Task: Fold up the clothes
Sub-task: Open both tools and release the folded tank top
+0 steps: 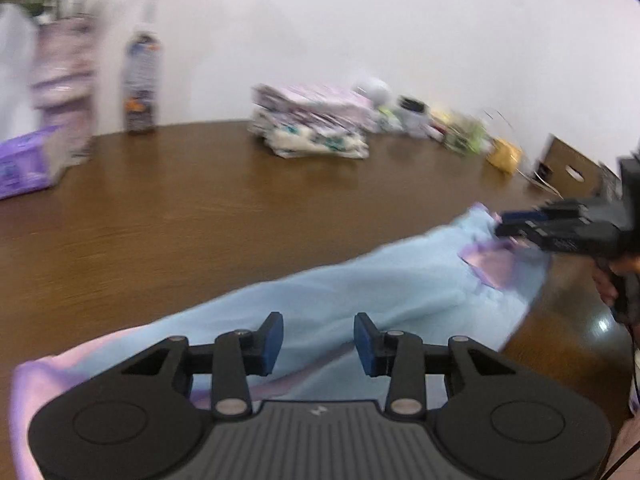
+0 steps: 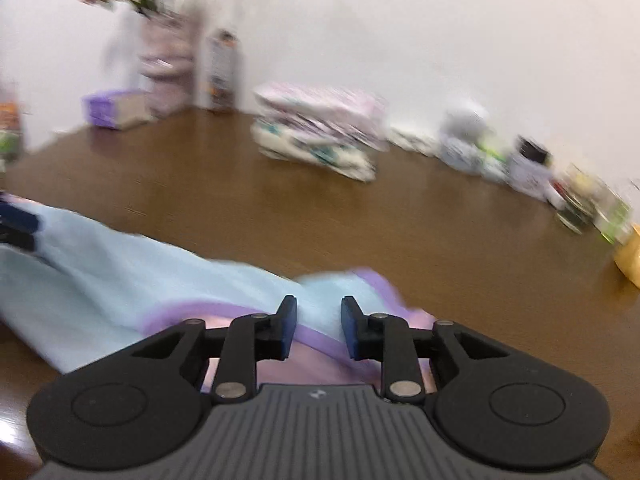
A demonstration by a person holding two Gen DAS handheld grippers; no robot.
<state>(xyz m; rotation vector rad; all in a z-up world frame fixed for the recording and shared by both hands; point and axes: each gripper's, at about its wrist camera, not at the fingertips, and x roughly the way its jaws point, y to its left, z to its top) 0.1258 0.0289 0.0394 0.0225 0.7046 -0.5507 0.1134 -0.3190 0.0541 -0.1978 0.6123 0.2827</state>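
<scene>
A light blue garment [image 1: 360,280] with purple trim lies stretched across the brown table [image 1: 160,220]. My left gripper [image 1: 319,344] is open just above one end of it, with cloth showing below and between the fingers. At the garment's other end, my right gripper [image 1: 516,224] reaches in from the right, held by a hand. The right wrist view shows the right gripper [image 2: 319,328] open over the purple-edged end of the garment [image 2: 120,272]. The left gripper [image 2: 16,228] shows at the far left edge. Both views are blurred by motion.
A stack of folded clothes [image 1: 312,124] sits at the back by the white wall. A bottle [image 1: 142,84] and a purple tissue box [image 1: 24,164] stand at the back left. Jars and small items [image 2: 528,164] line the back right, near a cardboard box [image 1: 568,164].
</scene>
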